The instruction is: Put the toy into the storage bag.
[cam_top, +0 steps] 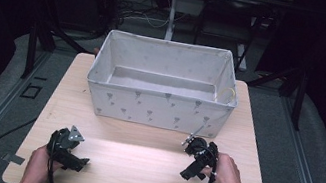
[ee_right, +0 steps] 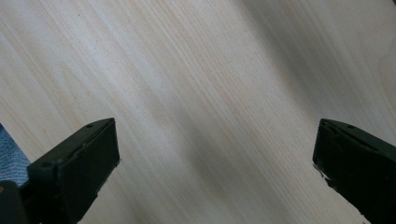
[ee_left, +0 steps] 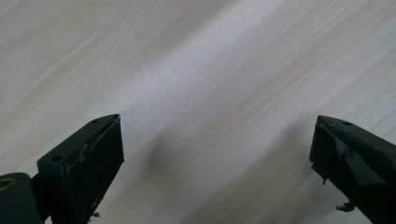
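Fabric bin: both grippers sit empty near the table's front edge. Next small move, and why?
Probably ease the right gripper forward toward the fabric bin. Both it and the left gripper are open over bare table, holding nothing, and the right one sits closer to the bin's front wall.

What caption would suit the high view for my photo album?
Two hands rest open grippers, left and right, on a wooden table before a grey fabric bin.

The box (cam_top: 159, 103) at frame centre is pale grey with small darker grey heart-like marks. The table (cam_top: 138, 161) is light wood with fine grain. Both grippers (cam_top: 68, 148) (cam_top: 197, 158) are black.
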The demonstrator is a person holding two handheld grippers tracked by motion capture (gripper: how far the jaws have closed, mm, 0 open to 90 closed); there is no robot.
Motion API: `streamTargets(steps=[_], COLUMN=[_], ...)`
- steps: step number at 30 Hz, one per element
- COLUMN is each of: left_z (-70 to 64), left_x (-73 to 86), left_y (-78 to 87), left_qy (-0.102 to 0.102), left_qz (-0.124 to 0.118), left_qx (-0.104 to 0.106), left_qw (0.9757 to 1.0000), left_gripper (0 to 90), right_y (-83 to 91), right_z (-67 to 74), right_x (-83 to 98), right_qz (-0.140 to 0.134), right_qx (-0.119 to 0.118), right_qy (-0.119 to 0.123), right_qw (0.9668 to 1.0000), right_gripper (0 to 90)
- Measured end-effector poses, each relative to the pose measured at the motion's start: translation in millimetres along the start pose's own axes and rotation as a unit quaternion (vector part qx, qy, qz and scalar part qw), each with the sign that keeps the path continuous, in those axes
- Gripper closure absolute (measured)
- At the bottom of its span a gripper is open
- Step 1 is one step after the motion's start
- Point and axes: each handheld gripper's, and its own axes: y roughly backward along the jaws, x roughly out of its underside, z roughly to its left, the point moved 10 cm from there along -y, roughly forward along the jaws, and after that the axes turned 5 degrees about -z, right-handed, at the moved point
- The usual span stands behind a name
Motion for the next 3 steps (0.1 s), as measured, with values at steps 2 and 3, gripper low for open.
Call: streamTargets(steps=[2, 3], left_z=[0.5, 0.6], left_x=[-0.3, -0.4], left_y=[0.2, 0.0], left_qy=[0.001, 0.001], left_qz=[-0.001, -0.001], left_qx=[-0.001, -0.001], left_qw=[1.0000, 1.0000], left_gripper=[3.0, 3.0], right_y=[1.0, 1.2], right_z=[-1.6, -2.0], right_x=[0.2, 0.9], right_qz=[0.000, 0.003], right_qx=[0.010, 0.012], right_qy=[0.001, 0.003], right_qw=[0.9999, 0.9999], right_gripper=[0.5, 0.5])
